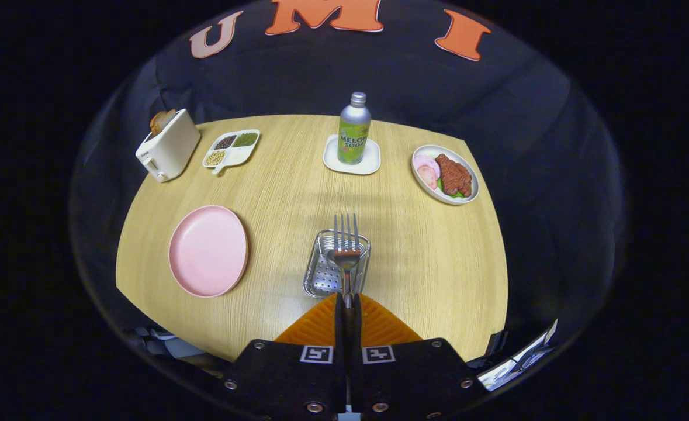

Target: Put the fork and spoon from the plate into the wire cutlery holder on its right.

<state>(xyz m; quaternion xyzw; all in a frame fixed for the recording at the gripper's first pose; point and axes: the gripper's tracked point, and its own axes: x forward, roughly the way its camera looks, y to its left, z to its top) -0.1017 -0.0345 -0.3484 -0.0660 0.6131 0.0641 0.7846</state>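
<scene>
Two orange fingers (321, 324) of the tongs (348, 301) are clamped together on the handles of a fork (346, 231) and spoon (347, 257), held over the wire cutlery holder (321, 272) on the desk (426, 245). Left of the holder sits the pink plate (208, 250), bare. Farther off stand a soda bottle (354, 128) and a toaster (168, 146).
</scene>
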